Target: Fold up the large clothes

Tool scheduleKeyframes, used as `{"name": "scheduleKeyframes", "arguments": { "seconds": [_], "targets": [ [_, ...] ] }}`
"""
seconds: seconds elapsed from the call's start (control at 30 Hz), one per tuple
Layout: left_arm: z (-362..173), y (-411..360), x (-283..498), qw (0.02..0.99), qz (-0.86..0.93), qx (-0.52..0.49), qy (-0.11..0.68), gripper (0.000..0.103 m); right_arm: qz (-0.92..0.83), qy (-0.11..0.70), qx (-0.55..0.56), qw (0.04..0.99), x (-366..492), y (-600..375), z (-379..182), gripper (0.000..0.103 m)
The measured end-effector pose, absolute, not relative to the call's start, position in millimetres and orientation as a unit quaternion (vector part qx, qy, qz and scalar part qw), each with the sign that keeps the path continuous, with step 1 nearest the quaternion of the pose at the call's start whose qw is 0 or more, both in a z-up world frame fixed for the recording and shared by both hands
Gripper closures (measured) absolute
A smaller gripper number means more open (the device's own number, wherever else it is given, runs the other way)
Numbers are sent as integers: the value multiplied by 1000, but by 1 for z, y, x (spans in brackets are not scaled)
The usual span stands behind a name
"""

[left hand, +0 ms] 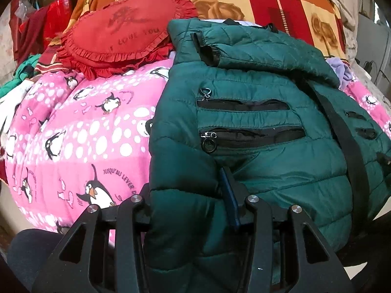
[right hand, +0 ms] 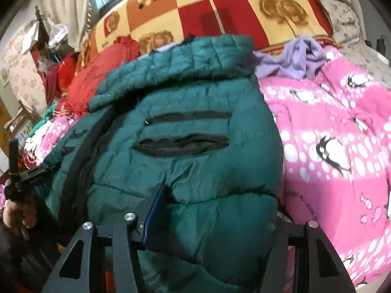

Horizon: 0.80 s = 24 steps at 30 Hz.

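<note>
While the green puffer jacket lies front up on the pink penguin blanket covering the bed, both tools grip its near hem. With jacket padding bunched between its fingers, the left tool is clamped on the hem's left part, and the right tool likewise pinches the right part. A red heart cushion sits just beyond the jacket's left shoulder, and a lilac garment lies beside its right shoulder.

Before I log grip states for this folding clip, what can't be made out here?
- Left tongs: one finger is buried under the jacket, left wrist view.
- Right tongs: jacket bulk covers the far finger, right wrist view.
- Jacket hem: cut off by the bottom edge, both views.
- Red cushion lettering: too faint.
</note>
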<state>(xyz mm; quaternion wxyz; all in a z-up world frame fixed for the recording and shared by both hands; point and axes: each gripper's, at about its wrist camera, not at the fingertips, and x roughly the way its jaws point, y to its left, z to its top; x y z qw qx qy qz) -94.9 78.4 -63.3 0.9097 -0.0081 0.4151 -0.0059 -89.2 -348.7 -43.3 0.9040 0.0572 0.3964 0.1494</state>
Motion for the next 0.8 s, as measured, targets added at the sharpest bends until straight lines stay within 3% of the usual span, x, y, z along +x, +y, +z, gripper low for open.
{"name": "scheduleKeyframes", "arguments": {
  "seconds": [0.23,0.4,0.8],
  "targets": [
    [-63,76,-96,910,-6,-10,415,61,150,398,60,903,-88,-350,-45,48],
    [-63,76,-95,909,-6,-10,416,61,147,373,41,915,-94,-346,-34,63],
    [-64,75,-95,909,-5,-8,416,61,141,373,33,916,-94,-341,-39,65]
  ]
}}
